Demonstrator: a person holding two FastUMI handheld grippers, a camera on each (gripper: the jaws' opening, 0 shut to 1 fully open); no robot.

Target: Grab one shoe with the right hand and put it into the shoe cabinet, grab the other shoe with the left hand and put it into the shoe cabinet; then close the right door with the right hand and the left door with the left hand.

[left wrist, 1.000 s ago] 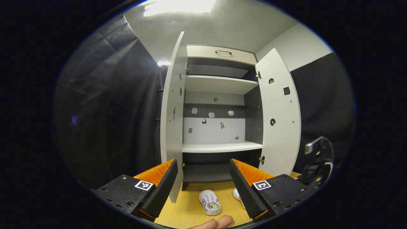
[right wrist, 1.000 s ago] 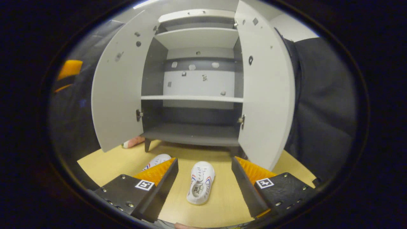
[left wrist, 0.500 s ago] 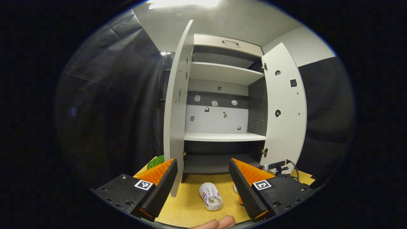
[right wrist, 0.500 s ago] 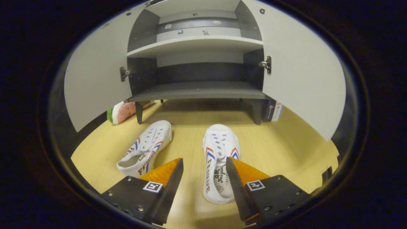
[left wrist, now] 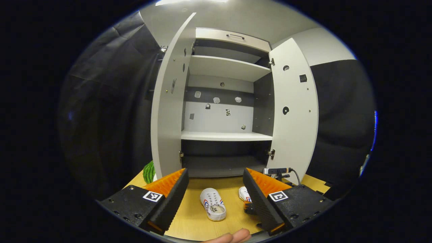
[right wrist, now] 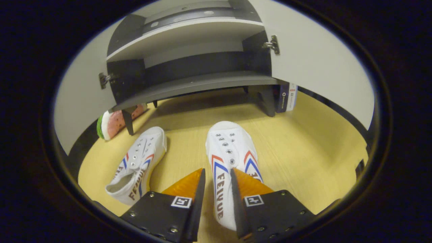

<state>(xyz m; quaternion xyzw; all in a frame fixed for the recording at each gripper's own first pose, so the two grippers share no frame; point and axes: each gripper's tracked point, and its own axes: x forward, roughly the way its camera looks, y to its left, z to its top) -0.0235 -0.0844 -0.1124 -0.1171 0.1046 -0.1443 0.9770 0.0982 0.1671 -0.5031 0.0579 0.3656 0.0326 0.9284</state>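
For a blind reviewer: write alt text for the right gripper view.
The right gripper has its two fingers closed around the side wall of a white shoe on the wooden floor. A second white shoe lies to its left, before the open shoe cabinet.

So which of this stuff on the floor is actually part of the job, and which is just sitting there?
Part of the job:
- right shoe, with the right claw closing around its side
- left shoe, lying free on the floor
- shoe cabinet, both doors open
- left claw, open, held back

Just lying about:
- watermelon-slice toy by a cabinet leg
- small box beside another leg
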